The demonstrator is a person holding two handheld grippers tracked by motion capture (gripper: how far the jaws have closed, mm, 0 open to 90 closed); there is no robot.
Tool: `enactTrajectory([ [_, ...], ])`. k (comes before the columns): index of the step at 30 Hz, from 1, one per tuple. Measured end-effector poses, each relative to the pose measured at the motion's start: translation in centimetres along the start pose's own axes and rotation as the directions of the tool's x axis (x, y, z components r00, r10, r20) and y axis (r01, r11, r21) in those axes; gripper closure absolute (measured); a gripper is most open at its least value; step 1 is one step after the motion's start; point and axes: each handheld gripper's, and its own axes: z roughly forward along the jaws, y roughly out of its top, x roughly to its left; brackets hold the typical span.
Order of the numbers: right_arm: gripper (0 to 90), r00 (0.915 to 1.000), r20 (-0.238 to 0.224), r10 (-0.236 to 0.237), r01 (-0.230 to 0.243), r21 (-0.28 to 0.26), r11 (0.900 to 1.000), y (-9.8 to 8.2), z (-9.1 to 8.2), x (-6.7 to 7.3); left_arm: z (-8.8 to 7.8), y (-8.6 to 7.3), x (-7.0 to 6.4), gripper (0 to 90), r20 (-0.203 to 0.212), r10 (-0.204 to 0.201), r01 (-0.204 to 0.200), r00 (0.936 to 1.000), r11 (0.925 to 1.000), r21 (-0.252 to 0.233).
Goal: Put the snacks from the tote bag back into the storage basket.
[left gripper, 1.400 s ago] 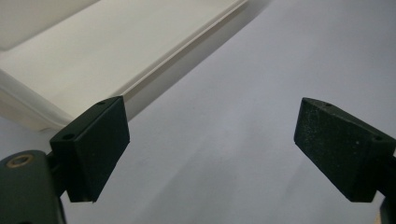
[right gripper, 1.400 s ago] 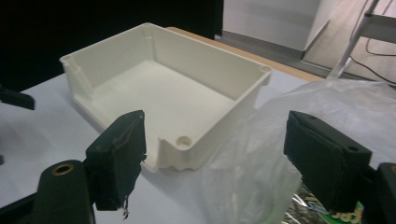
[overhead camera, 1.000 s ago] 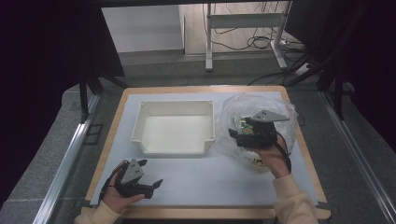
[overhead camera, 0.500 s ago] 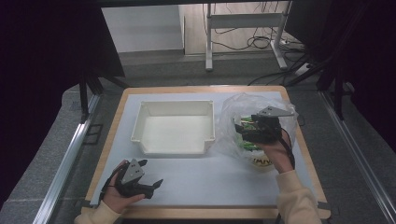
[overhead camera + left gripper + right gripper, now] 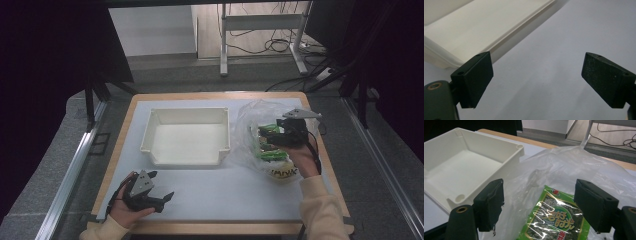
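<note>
A clear plastic bag (image 5: 250,125) lies on the right of the white mat, with green snack packets (image 5: 272,154) inside it. My right gripper (image 5: 267,138) hovers over the bag, pointing left, jaws wide apart. In the right gripper view, the right gripper (image 5: 540,200) frames a green packet (image 5: 556,220) under the bag's film (image 5: 574,170), and the pads touch nothing. A white tray (image 5: 185,137) stands empty at the middle. My left gripper (image 5: 162,186) rests near the front left edge, open; in the left gripper view, the left gripper (image 5: 540,75) has only bare mat between its jaws.
The mat (image 5: 215,192) covers a wood-rimmed table (image 5: 220,227). The tray's corner (image 5: 454,37) lies just ahead of the left gripper, and its near wall (image 5: 506,155) stands left of the bag. Metal rails run along both table sides, and a desk frame and cables stand beyond.
My right gripper has slid to the right and slightly away across the bag, uncovering the green packets beneath it. The left gripper has stayed put.
</note>
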Motion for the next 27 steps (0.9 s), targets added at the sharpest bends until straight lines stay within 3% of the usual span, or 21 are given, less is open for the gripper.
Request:
enactTrajectory([
  [12,27.9,0.9983,0.022,0.053,-0.055,0.085,0.995,0.5,1.5,-2.9,-0.1,0.0,0.0,10.2,0.004,0.003,-0.003,1.0,1.0,-0.002],
  [27,32.2,0.9953,0.016,0.095,-0.096,0.17,0.981,0.0,3.0,-4.7,-0.1,0.0,0.1,10.2,0.003,0.0,0.0,1.0,1.0,-0.003],
])
